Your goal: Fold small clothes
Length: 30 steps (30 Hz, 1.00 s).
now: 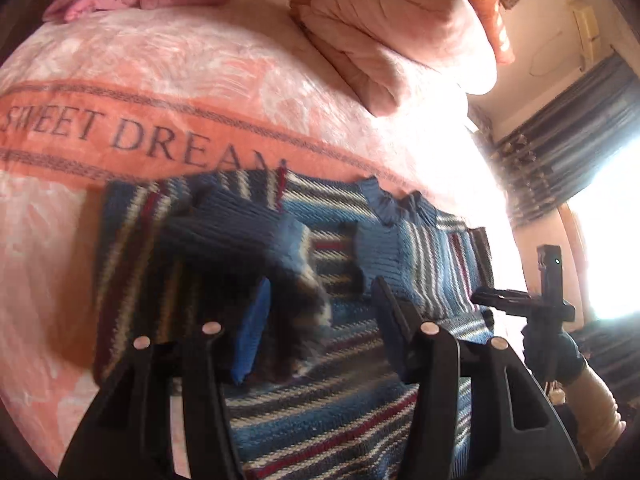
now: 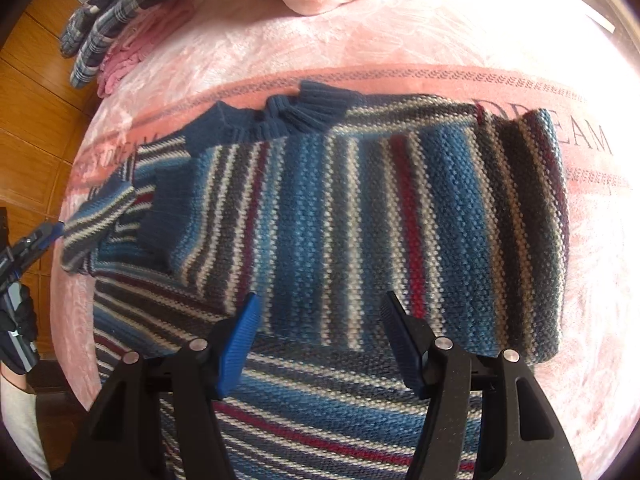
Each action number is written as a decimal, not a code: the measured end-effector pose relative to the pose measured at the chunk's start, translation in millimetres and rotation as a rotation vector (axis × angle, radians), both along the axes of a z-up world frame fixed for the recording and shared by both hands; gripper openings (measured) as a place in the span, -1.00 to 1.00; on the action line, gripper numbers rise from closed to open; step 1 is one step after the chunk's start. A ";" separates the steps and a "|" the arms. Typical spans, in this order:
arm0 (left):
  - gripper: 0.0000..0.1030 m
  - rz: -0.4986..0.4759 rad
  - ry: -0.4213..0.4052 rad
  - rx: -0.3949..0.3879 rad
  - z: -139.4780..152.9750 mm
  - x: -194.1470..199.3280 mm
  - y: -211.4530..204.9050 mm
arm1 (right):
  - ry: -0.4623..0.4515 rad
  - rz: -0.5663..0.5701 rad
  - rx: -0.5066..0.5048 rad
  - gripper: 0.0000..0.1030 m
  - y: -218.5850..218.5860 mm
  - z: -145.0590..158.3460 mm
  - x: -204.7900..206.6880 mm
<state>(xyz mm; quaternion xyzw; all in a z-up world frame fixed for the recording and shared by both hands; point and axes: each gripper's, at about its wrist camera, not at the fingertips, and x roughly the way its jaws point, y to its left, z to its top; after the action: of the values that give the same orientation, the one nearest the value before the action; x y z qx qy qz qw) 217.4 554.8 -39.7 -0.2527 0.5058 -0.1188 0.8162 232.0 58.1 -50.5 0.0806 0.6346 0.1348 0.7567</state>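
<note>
Striped sweater point(image 2: 352, 208) is lying spread across the pink blanket point(image 2: 360, 36) on the bed, its blue ribbed collar point(image 2: 288, 114) facing the folded quilt point(image 1: 392, 32). One sleeve point(image 1: 248, 240) is lying folded over the body. The left gripper point(image 1: 320, 320) is hovering with its fingers parted, blurred knit between them, though whether it is touching is unclear. The right gripper point(image 2: 320, 340) is hanging spread wide, gripping nothing

The sweater point(image 2: 360, 220) is striped in blue, dark grey, cream and red, with a plain navy collar point(image 2: 280, 116). Under it lies a pink blanket point(image 2: 360, 40) (an orange-pink band across it carries grey lettering). Beyond the sweater, a blue plaid garment point(image 2: 116, 12).
</note>
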 end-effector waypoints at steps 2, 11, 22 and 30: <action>0.01 0.073 -0.001 -0.071 -5.8 -6.3 25.2 | -0.010 0.008 0.056 0.22 19.2 9.0 -0.8; 0.00 0.164 0.167 0.028 -51.4 -10.6 46.2 | 0.095 0.012 0.225 0.24 141.8 -9.8 19.6; 0.02 0.327 0.068 -0.033 -37.2 -20.5 73.3 | 0.203 -0.002 0.313 0.25 233.9 -39.4 33.0; 0.02 0.389 0.058 -0.030 -30.9 -25.3 87.0 | 0.222 0.044 0.298 -0.39 270.8 -55.2 37.3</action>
<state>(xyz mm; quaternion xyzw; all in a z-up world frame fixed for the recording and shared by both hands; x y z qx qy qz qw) 192.2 641.9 -70.6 -0.3612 0.4689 0.0408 0.8050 269.3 328.8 -105.7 0.1924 0.6888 0.2342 0.6586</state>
